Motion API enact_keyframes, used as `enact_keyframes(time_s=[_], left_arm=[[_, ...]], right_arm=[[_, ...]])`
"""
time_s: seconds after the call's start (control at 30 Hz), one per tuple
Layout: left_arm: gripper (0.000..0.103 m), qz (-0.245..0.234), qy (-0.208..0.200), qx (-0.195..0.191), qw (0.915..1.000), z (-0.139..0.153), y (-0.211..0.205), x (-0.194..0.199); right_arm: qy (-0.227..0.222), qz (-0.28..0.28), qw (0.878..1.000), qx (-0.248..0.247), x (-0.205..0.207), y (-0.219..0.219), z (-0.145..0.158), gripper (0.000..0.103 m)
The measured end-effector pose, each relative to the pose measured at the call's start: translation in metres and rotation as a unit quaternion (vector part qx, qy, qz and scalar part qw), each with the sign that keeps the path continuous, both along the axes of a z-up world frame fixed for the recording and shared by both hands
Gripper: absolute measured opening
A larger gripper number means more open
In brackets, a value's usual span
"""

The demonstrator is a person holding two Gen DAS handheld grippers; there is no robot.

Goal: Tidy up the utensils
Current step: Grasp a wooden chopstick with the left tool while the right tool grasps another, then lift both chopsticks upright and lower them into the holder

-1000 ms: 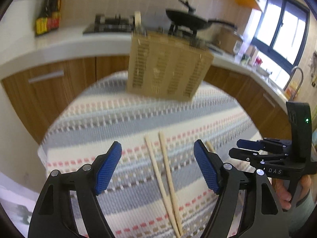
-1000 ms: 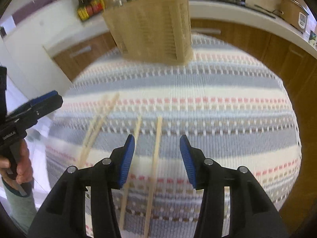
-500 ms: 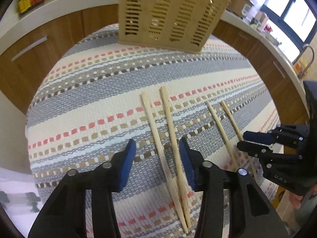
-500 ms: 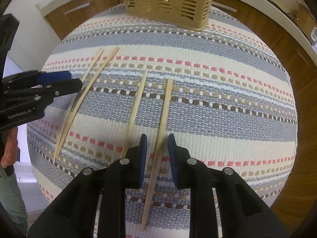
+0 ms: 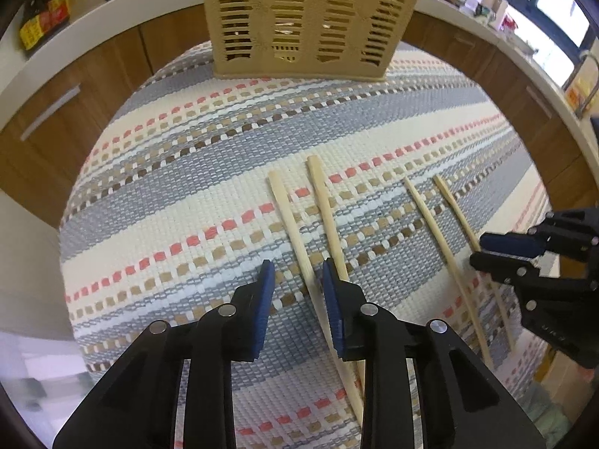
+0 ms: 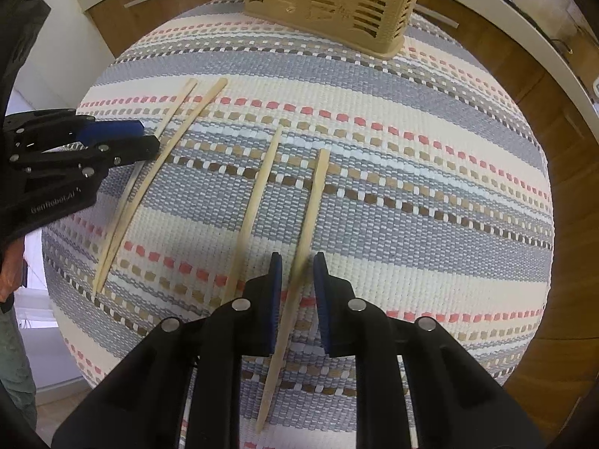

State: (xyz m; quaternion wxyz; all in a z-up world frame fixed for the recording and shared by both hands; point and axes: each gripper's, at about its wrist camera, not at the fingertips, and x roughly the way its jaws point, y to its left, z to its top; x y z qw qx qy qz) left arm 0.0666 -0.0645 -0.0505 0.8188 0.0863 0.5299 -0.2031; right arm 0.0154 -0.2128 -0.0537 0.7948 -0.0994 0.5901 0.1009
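Four pale wooden chopsticks lie in two pairs on a round table with a striped woven cloth (image 5: 194, 202). My left gripper (image 5: 297, 273) hangs just over the left pair. Its jaws are closing around one chopstick (image 5: 290, 220), with a gap still showing, and the other chopstick (image 5: 325, 202) runs behind its right finger. My right gripper (image 6: 297, 265) is closing around the rightmost chopstick (image 6: 312, 202), pads not touching it. Its neighbour (image 6: 258, 191) lies outside the left finger. A tan slotted utensil basket (image 5: 303, 18) (image 6: 329, 0) stands upright at the table's far edge.
In the left wrist view the right gripper (image 5: 501, 250) is over the right pair of chopsticks (image 5: 430, 224). The right wrist view has the left gripper (image 6: 123, 136) at the left pair (image 6: 164, 149). Wooden cabinets (image 5: 56, 123) and a white counter (image 5: 112, 18) ring the table.
Both grippers have sunk toward the cloth and tipped further down. The jaws of each have narrowed from wide apart to a slim gap around one chopstick.
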Motion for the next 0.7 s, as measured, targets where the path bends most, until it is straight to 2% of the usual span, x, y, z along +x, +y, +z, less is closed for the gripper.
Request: enact_keyframes(time_s=[0.13,0.23,0.3,0.37,0.53,0.7], left_arm=[[0.024,-0.017,-0.006,0.045,0.9988,-0.001,-0.017,-0.002],[0.021,-0.026,-0.013,0.069,0.9972,-0.001,-0.027,-0.005],[0.008,-0.030,-0.015,0.069,0.9970,0.000,-0.034,-0.008],[0.005,-0.031,-0.023,0.076,0.9964,0.000,-0.040,-0.011],[0.004,-0.002,-0.039,0.046,0.9982,0.003,-0.037,-0.012],[0.004,0.009,-0.071,0.004,0.9974,0.028,-0.033,-0.017]], right_arm=[[0.016,0.012,1.000,-0.009,0.006,0.001,0.001,0.015],[0.017,0.027,0.999,-0.014,0.007,0.006,0.001,0.008],[0.013,0.032,0.999,-0.015,0.005,0.011,0.001,0.005],[0.005,0.038,0.999,-0.015,0.003,0.014,0.001,0.004],[0.001,0.042,0.999,0.022,0.001,0.008,0.002,0.004],[-0.026,0.037,0.998,0.042,0.004,-0.011,0.022,0.004]])
